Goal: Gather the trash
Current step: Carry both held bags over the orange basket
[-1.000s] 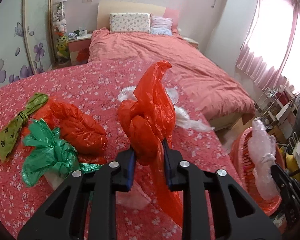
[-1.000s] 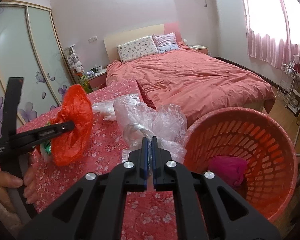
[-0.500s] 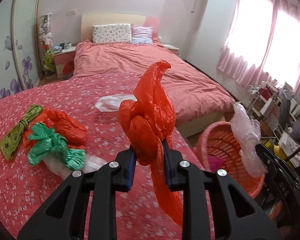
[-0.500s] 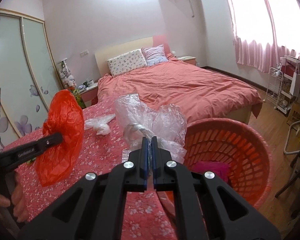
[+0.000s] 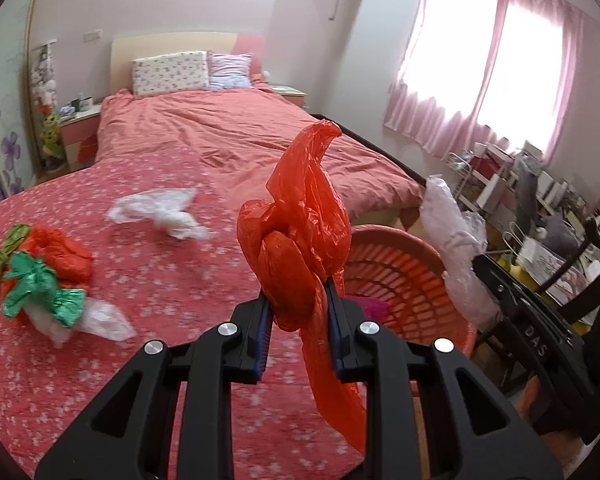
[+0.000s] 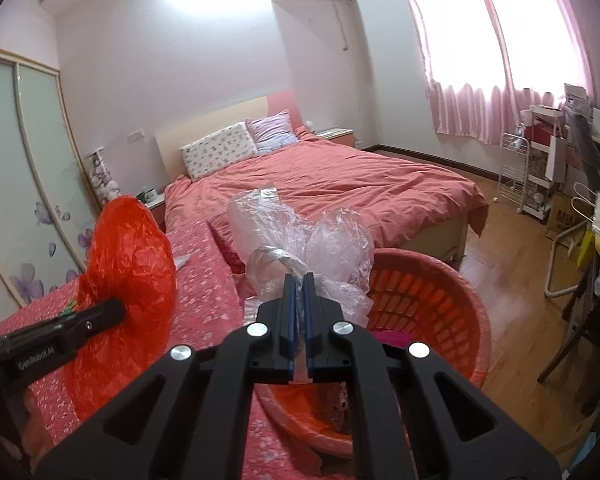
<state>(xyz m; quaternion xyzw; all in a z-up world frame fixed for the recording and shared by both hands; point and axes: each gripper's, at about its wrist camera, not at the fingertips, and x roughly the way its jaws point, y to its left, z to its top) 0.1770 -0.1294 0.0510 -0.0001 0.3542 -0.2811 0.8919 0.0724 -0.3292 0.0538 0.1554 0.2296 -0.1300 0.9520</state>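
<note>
**Midway: two bags carried toward the laundry basket**

Currently a knotted red plastic bag [image 5: 296, 240] is clamped in the left gripper [image 5: 298, 312], jaws narrowed onto the crumpled bulk, a loose tail hanging below the fingers. A clear plastic bag [image 6: 300, 240] is pinched in the right gripper [image 6: 298, 312], jaws almost fully closed on a thin fold of film.

Landmark: orange laundry basket [image 6: 452, 300], standing on the wood floor against the edge of the floral-covered table [image 5: 180, 280].
- Clear bag: held above the basket's near rim.
- Red bag: held short of the basket, over the table edge.
- A magenta item [image 6: 392, 336] is seen inside the basket.
- Left behind on the table, well away from the basket: a white crumpled bag [image 5: 160, 216], a green foil bag [image 5: 40, 292], another red bag [image 5: 64, 252] and an olive strip [image 5: 0, 268].

Risks, as judged:
- The clear film is gripped by a small fold only; it could slip out early and land on the floor beside the basket.
- The red bag's hanging tail could catch on the basket rim, or cling to the pads on release.
- Light plastic may drift sideways if released high above the basket.
- Both bags released together could snag each other at the rim.
</note>
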